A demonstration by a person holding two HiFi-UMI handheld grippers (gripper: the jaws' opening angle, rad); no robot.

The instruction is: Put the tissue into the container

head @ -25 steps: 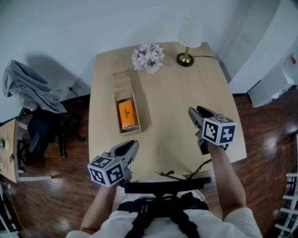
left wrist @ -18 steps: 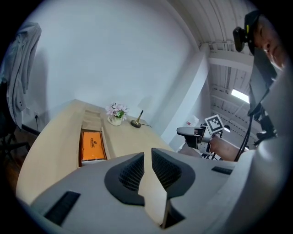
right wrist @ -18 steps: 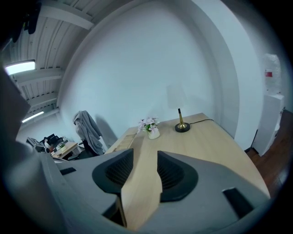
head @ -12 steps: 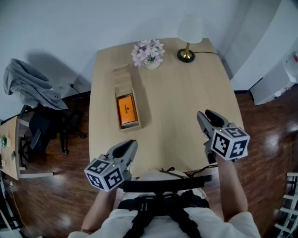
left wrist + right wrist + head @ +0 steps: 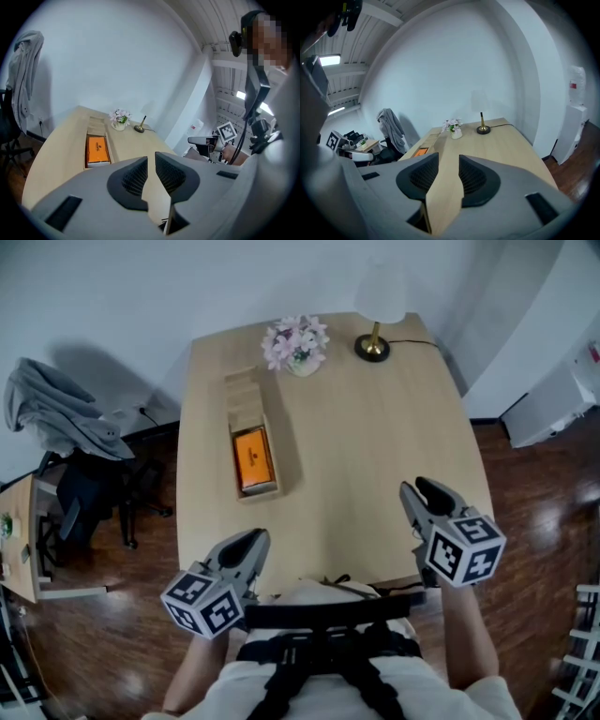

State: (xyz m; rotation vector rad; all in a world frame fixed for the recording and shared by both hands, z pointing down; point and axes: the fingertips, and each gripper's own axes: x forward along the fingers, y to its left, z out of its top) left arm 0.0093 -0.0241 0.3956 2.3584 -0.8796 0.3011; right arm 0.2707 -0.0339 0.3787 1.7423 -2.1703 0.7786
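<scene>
Tissue pack (image 5: 254, 457) is lying in the near end of the long wooden container (image 5: 246, 390). It is looking already placed, so reaching in again is risking dragging it out. It is showing flat and orange, with dark print. At the table's (image 5: 375, 427) near edge, the left gripper (image 5: 151, 157) is hovering narrowly parted and empty. The right gripper (image 5: 449, 155), somewhat wider, has just been closing on nothing.

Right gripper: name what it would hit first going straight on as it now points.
Probably the bare tabletop, since the right gripper, its empty jaws having just closed a little, tilts down; flowers stand farther along.
</scene>
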